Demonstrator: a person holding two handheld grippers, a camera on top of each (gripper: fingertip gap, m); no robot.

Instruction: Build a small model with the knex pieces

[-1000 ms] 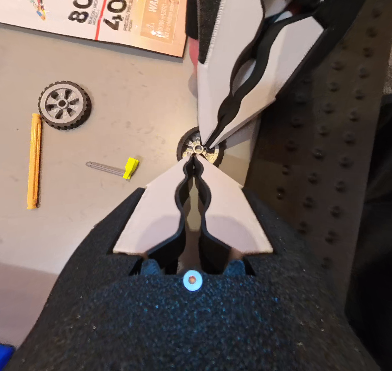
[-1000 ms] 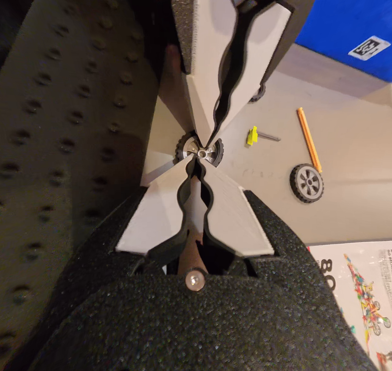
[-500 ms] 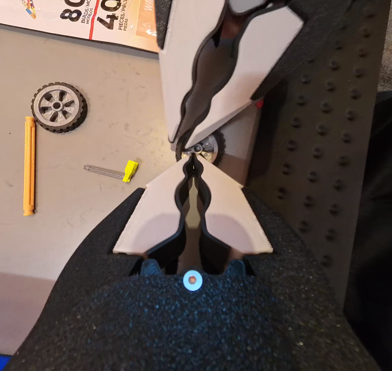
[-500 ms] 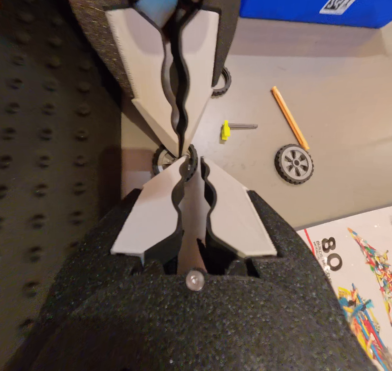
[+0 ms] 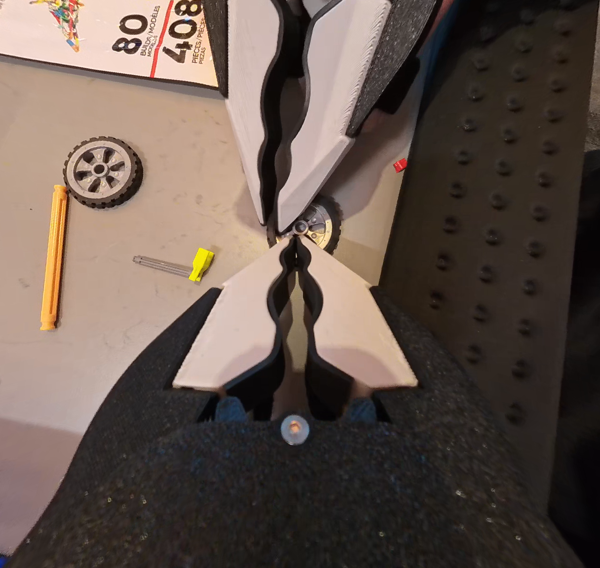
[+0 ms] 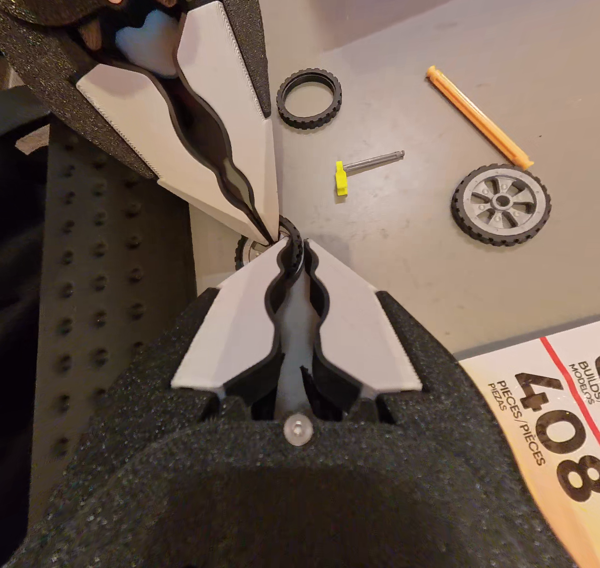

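A small wheel (image 5: 319, 224) with a grey hub and a black tyre (image 6: 290, 227) sits between both grippers at the table's edge. My left gripper (image 5: 295, 242) is shut, with its tips pinched on the wheel's rim just below the hub. In the right wrist view it reaches in from the upper left (image 6: 271, 234). My right gripper (image 6: 297, 244) is shut on the tyre's edge, and the treaded band runs between its fingers. In the left wrist view it comes down from the top (image 5: 271, 223) onto the wheel's left side. The grippers hide most of the wheel.
On the grey table lie a second whole wheel (image 5: 103, 172), an orange rod (image 5: 54, 257), a grey rod with a yellow connector (image 5: 175, 265), a loose tyre ring (image 6: 308, 103) and a tiny red piece (image 5: 400, 165). A printed booklet (image 6: 552, 438) and a black studded mat (image 5: 487, 260) flank them. The tips of both grippers are at nearly the same place.
My right gripper has shifted from the wheel's hub to its side, and the tyre now lies between its fingers. My left gripper has stayed shut at the wheel.
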